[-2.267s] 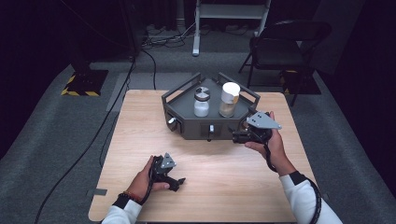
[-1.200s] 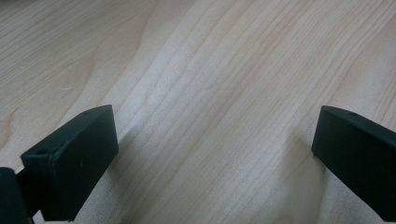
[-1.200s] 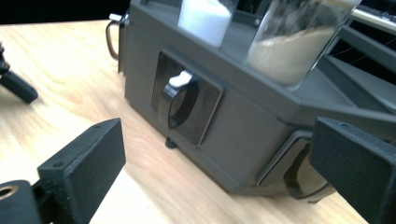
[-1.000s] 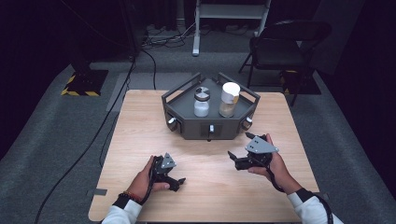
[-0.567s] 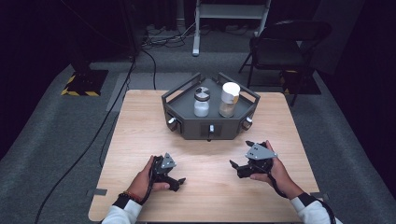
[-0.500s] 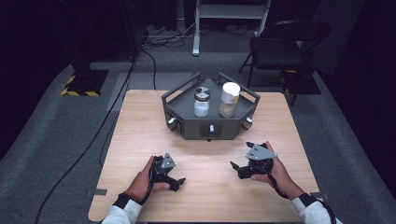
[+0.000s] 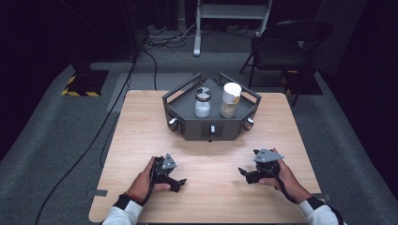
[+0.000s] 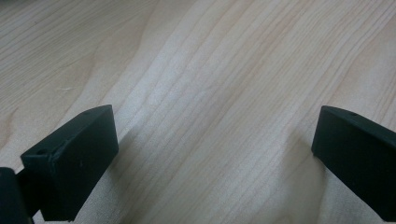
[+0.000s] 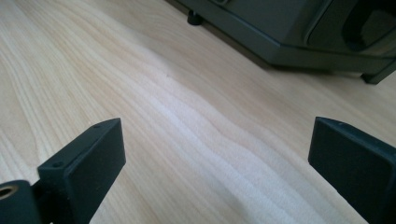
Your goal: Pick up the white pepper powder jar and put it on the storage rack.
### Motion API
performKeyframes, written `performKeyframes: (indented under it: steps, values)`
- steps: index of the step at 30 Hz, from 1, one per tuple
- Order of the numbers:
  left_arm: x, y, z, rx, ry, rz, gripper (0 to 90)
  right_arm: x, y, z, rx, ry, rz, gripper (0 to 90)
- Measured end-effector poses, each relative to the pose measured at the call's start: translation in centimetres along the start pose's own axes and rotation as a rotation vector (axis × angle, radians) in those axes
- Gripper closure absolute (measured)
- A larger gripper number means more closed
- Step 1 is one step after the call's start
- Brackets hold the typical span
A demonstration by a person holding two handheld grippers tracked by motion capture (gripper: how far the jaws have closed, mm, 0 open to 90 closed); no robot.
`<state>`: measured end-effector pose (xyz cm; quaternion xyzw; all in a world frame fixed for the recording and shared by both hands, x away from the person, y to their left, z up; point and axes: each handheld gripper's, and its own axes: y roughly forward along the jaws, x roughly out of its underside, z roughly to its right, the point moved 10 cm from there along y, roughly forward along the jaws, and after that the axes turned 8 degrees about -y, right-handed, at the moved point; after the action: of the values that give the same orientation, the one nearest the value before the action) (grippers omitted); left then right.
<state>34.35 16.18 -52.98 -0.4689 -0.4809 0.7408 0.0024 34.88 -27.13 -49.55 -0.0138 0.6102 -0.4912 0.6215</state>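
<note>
Both tools [image 7: 180,182] [image 7: 245,174] rest open-jawed on pale wooden table [image 7: 141,136], dark room around.

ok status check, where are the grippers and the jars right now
Left gripper open, low over the table. Right gripper open, nothing held. Two jars upright in the dark tray, apart from both grippers. Bare wood between.

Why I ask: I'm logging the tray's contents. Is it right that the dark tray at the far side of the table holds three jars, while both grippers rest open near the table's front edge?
Not quite: the dark tray holds two jars, not three, as the high view shows: a grey-lidded jar and a white-lidded jar. The rest stands: left gripper and right gripper sit open near the front edge.
</note>
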Motion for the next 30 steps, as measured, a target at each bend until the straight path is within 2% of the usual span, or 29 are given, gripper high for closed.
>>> performKeyframes:
  steps: [6, 10, 13, 22, 27, 30]
  values:
    - [0.0, 0.0, 0.0, 0.002, 0.002, 0.0, 0.0, 0.2, 0.5, -0.2, -0.049, -0.011, -0.03, 3.6]
    - [0.0, 0.0, 0.0, 0.002, 0.003, 0.0, 0.0, 0.4, 0.8, 0.0, -0.054, -0.012, -0.059, 3.6]
    - [0.0, 0.0, 0.0, 0.002, 0.004, 0.001, 0.0, 0.6, 0.9, -0.1, -0.041, -0.02, -0.073, 3.6]
    - [0.0, 0.0, 0.0, 0.002, 0.004, 0.0, 0.0, 1.1, 1.5, 0.0, -0.067, -0.023, -0.124, 3.6]
    - [0.0, 0.0, 0.0, 0.002, 0.005, 0.0, 0.0, 1.3, 1.6, 0.2, -0.079, -0.008, -0.125, 2.5]
    - [0.0, 0.0, 0.0, 0.002, 0.005, 0.0, 0.0, 1.6, 1.8, 0.5, -0.094, 0.025, -0.121, 0.2]
